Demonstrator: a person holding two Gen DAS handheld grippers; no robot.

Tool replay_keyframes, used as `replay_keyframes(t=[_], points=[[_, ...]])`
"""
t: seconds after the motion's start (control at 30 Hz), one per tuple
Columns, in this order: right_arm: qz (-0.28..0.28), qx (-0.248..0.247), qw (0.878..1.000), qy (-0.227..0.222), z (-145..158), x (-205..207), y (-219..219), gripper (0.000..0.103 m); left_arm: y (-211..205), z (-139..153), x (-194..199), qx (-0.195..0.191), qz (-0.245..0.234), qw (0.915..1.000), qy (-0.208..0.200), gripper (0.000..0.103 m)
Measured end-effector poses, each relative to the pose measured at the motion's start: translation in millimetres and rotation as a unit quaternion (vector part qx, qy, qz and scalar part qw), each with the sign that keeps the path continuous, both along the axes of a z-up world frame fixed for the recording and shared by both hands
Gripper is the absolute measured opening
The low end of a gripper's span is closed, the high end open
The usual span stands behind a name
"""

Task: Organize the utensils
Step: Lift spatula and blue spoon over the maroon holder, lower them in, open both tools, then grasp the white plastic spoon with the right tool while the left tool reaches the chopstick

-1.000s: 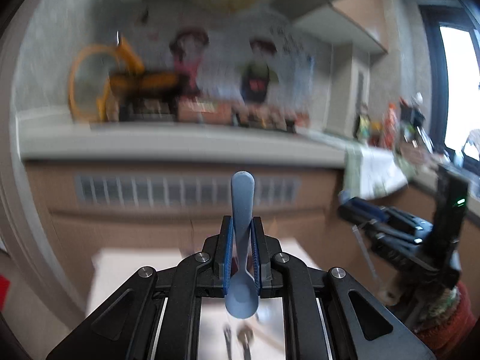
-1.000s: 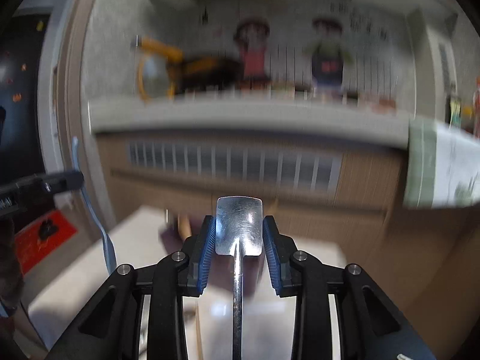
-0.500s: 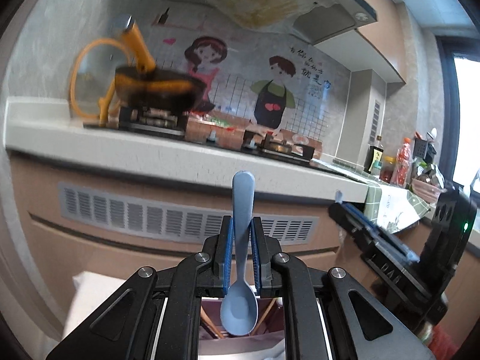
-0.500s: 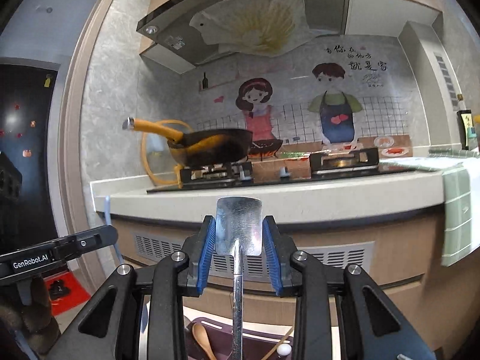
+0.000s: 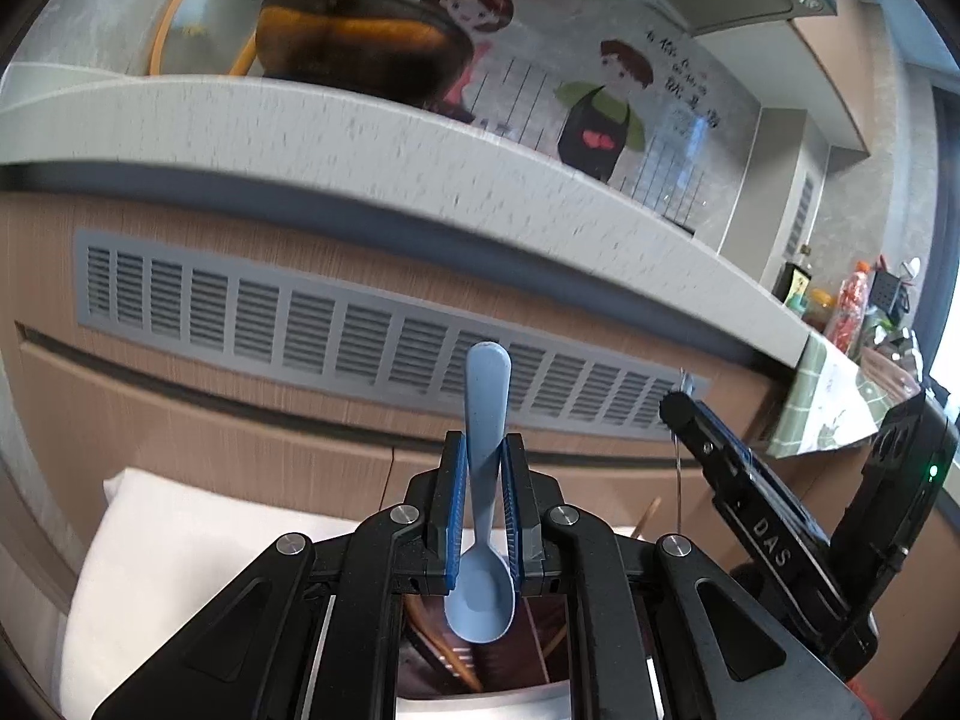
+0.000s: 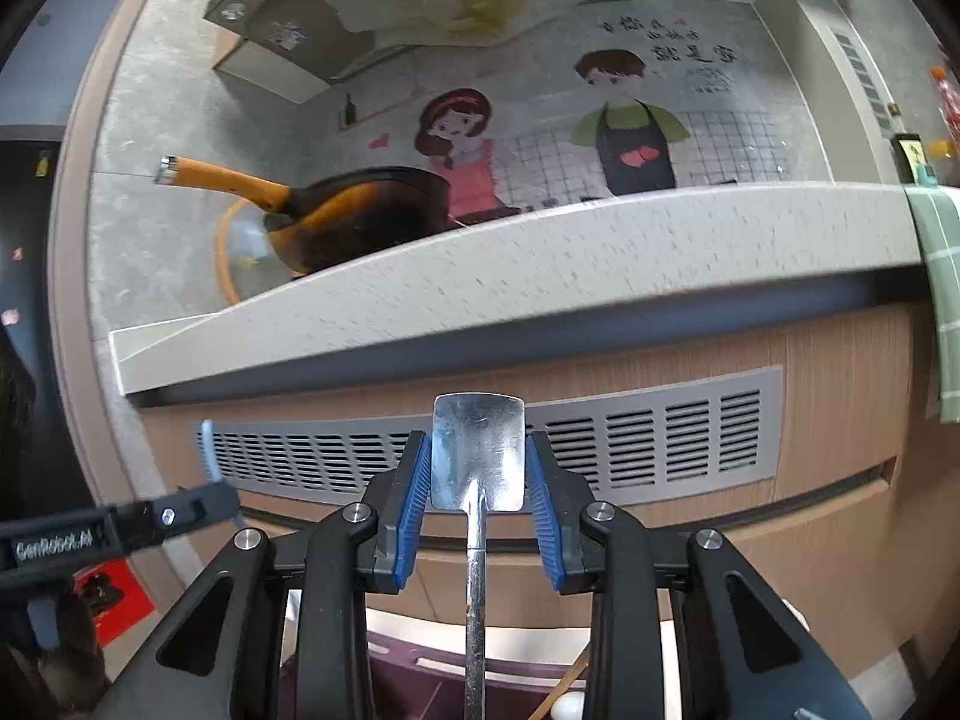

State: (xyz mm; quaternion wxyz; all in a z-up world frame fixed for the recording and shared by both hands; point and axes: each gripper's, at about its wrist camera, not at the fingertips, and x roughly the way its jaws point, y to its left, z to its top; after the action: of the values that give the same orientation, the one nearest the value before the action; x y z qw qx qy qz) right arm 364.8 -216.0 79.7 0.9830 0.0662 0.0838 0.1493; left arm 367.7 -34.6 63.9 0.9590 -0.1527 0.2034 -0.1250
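The left gripper (image 5: 485,501) has its fingers squeezed tight on the blue spoon (image 5: 483,501). The handle sticks out past the fingers and the bowl hangs behind them. The right gripper (image 6: 478,495) has its fingers about half open, pressed on both sides of the metal spatula (image 6: 478,459). Its thin handle runs back under the fingers. The dark tray (image 6: 420,684) sits below both. I think the slick metal blade could slip and drop, because the fingers only pinch its edges

spoon (image 5: 483,462): pale blue | spatula (image 6: 477,459): silver | tray (image 6: 420,681): dark purple | pan (image 6: 360,210): orange-black
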Motion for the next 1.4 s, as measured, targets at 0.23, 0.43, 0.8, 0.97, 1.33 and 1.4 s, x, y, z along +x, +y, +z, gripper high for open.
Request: replay_keyframes(t=[0.23, 0.43, 0.8, 0.97, 1.33, 1.4], points=[[0.009, 0.007, 1.0, 0.004, -16, 6, 3, 0.031, 0, -20, 3, -0.027, -0.009, 0.9995, 0.015, 0.018], [0.011, -0.011, 1.0, 0.021, -21, -14, -15, 0.034, -6, -35, -14, -0.022, -0.037, 0.9987, 0.028, 0.033], [-0.031, -0.054, 0.967, 0.247, -106, -7, -104, 0.042, -45, -88, -112, 0.005, -0.004, 0.9935, 0.114, 0.033], [-0.005, -0.078, 0.945, 0.317, -150, 18, -98, 0.017, -70, -118, -139, 0.013, 0.001, 0.9859, 0.167, 0.033], [0.091, -0.076, 0.917, 0.381, -158, -41, -88, 0.024, -76, -136, -153, 0.035, -0.011, 0.9802, 0.194, 0.033], [0.128, -0.06, 0.91, 0.391, -158, -71, -86, 0.034, -80, -136, -152, 0.035, -0.016, 0.9796, 0.197, 0.033]])
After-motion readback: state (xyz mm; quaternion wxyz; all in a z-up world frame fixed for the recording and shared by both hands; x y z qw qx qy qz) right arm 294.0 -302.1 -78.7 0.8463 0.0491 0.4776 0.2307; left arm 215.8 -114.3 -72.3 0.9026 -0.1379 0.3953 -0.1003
